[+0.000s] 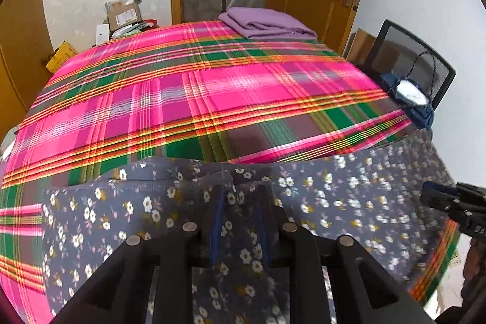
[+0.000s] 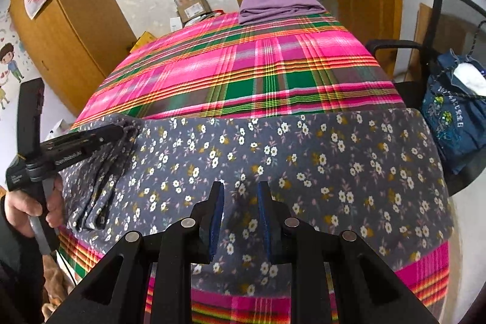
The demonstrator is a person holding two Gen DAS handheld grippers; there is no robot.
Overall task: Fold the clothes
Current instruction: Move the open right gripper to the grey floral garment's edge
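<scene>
Floral garment [image 2: 273, 160] across bed's [image 2: 243, 72] near edge; left gripper [image 1: 240, 202] pinching bunched left end, right gripper [image 2: 240, 202] seemingly parted above middle.

The floral garment [image 2: 273, 154] is soft, matt grey cloth. Beneath it the plaid sheet [image 2: 243, 72] is woven fabric with a faint sheen. The folded purple cloth [image 2: 279, 5] looks matt. Each hand-held gripper [image 2: 240, 202] is matt black plastic with metal pins. The wardrobe [image 2: 70, 20] is smooth wood.
</scene>
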